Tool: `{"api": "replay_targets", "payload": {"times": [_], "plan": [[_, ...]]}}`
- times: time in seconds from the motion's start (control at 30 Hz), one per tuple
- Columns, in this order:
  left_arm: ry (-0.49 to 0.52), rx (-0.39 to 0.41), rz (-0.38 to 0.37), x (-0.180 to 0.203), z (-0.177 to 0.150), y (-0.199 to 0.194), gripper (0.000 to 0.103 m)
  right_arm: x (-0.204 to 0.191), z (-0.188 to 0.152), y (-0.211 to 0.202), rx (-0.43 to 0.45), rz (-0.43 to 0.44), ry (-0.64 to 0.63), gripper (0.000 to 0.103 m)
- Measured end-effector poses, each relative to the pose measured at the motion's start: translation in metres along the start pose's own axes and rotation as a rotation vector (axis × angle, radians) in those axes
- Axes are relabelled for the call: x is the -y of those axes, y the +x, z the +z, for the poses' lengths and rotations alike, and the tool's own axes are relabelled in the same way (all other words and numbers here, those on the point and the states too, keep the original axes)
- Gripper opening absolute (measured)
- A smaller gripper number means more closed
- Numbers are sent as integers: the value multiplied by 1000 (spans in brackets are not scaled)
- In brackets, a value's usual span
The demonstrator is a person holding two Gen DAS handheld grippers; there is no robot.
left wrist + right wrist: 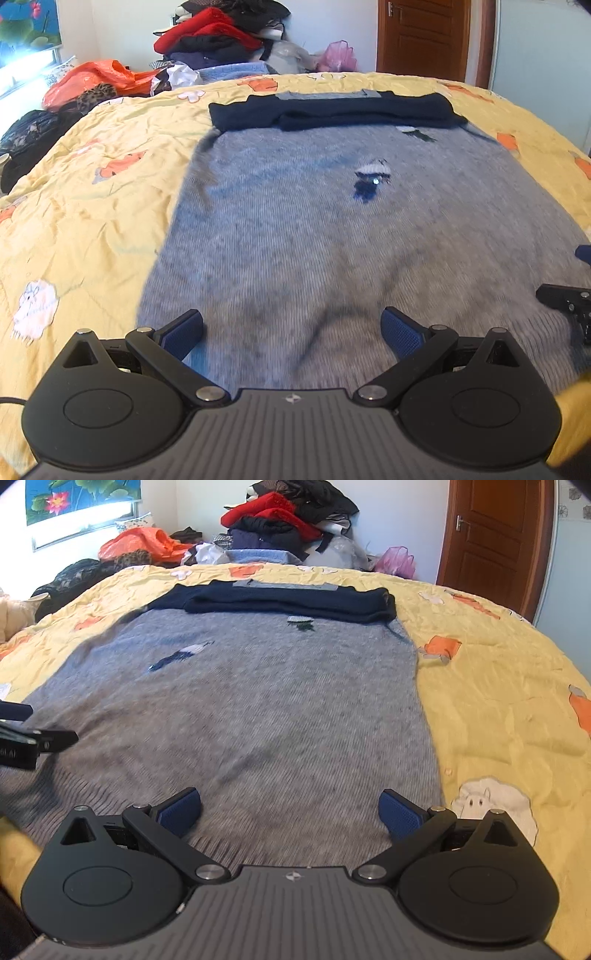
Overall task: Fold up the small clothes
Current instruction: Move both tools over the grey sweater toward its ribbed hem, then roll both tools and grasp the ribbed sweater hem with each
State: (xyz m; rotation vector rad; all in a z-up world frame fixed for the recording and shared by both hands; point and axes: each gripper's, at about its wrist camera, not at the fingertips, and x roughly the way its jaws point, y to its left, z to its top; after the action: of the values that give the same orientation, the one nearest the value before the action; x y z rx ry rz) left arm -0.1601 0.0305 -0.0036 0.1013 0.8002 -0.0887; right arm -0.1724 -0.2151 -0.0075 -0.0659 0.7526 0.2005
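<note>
On the yellow quilt: grey sweater lay flat; I held left gripper and right gripper spread wide, gripping nothing.

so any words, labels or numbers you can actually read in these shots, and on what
None can be read for sure.
Left gripper, in the right wrist view: pale lettering on its black body, too blurred to read.
Gripper bodies: a small diamond emblem, no letters.
Grey sweater: small knitted motifs, no text.

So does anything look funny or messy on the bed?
The sweater lies flat on the quilt, its navy sleeves folded neatly across the top. The only mess is the clothes pile heaped behind the bed.
</note>
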Motion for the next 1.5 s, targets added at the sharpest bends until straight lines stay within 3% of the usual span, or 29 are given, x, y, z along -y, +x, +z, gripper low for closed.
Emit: {"api": "replay_targets", "payload": {"times": [0.33,0.5,0.63,0.7,0.77,0.87,0.93,1.03,1.1,1.17,1.23,1.4,1.5], "plan": [[-15,-29,-32,-6,-11,-13,103,2,-13,-16,1,25,-28,103],[-82,-30,-17,-30,-11,-24,103,14,-15,-36,-56,115,-31,102],[-190,-54,18,-70,-13,-26,103,56,-18,-63,-79,224,139,102],[-256,-101,31,-90,-18,-18,103,85,-21,-69,-108,242,262,102],[-280,-92,18,-99,-19,-19,103,109,-26,-69,-137,248,371,101],[-333,-94,-78,-106,-14,-19,103,129,-29,-61,-172,325,488,100],[-429,-100,-227,-114,-9,-19,103,132,-27,-51,-201,427,551,100],[-614,-159,-507,-129,-12,-6,103,128,-23,-37,-249,529,586,99],[-705,-195,-616,-135,-18,2,103,125,-20,-30,-286,598,599,94],[-749,-199,-650,-141,-21,5,103,127,-19,-27,-325,615,600,76],[-781,-209,-677,-146,-21,7,103,132,-19,-27,-337,606,612,67],[-789,-239,-701,-148,-18,13,103,144,-20,-28,-300,580,667,69],[-786,-246,-717,-145,-14,19,103,156,-16,-21,-239,556,724,76]]}}
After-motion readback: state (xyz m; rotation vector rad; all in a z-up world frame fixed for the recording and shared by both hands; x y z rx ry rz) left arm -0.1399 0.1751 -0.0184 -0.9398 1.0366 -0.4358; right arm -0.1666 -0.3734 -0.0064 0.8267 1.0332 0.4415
